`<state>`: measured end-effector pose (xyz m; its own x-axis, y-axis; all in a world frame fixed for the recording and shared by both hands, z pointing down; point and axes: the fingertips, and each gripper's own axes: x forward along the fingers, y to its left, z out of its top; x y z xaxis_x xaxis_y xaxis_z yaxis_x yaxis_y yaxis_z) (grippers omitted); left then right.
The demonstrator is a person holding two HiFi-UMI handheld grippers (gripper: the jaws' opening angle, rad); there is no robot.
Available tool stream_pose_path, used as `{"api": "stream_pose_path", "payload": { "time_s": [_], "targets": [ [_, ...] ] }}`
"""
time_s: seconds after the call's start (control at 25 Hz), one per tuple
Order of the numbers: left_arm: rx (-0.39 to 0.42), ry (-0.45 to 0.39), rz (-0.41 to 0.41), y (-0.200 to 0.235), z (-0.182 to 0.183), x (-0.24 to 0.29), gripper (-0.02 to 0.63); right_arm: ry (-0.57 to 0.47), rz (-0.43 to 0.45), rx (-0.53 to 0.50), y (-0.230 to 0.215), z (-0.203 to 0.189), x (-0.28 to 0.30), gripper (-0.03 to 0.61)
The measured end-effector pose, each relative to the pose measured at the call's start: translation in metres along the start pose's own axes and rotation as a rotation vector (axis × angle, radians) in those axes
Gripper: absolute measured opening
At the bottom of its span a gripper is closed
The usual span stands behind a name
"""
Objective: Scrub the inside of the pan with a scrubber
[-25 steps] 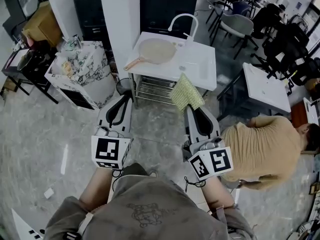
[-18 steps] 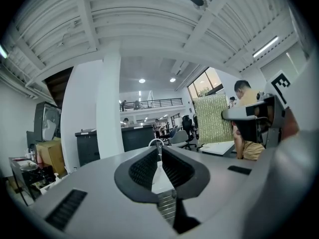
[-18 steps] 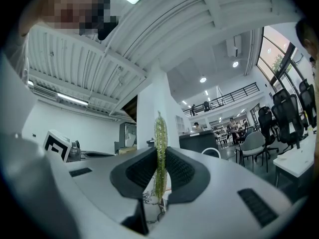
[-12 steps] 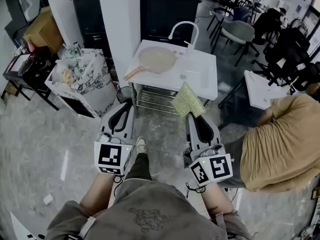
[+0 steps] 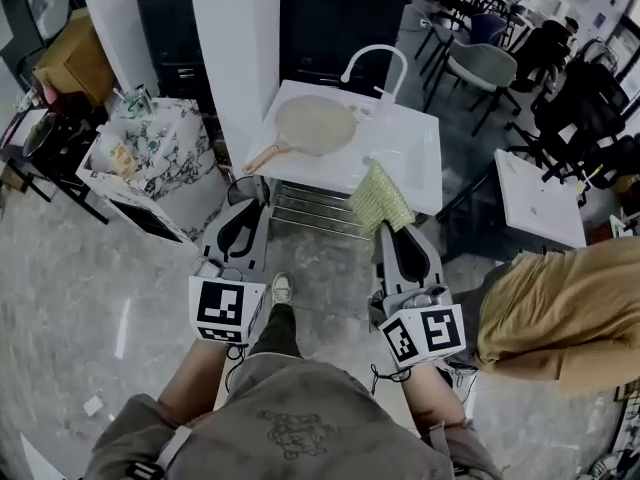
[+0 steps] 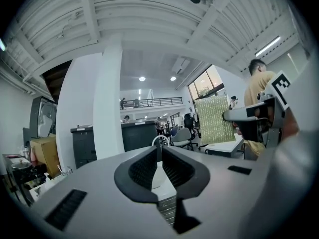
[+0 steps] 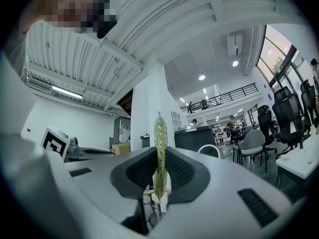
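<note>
On the white bench [image 5: 410,153] the pan [image 5: 316,125] lies apparently empty and unrestrained, so it may slide under the first stroke, since the left tongs [image 6: 158,158] are closed on nothing, well apart from it, while the right tongs [image 7: 159,171] pinch the limp scrubber [image 5: 380,200], which may fold or slip.

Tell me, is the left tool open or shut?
Shut: the left tool has its jaws together at the tips, with nothing held between them.
</note>
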<state>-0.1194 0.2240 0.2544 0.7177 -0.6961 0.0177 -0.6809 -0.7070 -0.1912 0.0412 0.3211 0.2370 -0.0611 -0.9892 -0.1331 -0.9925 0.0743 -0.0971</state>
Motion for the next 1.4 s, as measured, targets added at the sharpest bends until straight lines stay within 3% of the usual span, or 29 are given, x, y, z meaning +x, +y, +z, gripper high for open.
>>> {"api": "stream_pose_path", "payload": {
  "time_s": [0.4,1.12,1.4],
  "targets": [
    [-0.047,0.057,-0.020,0.067,-0.030,0.089,0.040,0.059,-0.014,-0.010,-0.025,-0.018,0.109,0.066],
    [-0.077,0.167,-0.143,0.171,-0.071,0.262,0.044,0.129,-0.073,-0.012,-0.087,-0.050,0.313,0.067],
    [-0.078,0.253,-0.221,0.179,-0.093,0.296,0.157,0.162,-0.112,-0.036,-0.113,-0.061,0.360,0.067]
  ]
}}
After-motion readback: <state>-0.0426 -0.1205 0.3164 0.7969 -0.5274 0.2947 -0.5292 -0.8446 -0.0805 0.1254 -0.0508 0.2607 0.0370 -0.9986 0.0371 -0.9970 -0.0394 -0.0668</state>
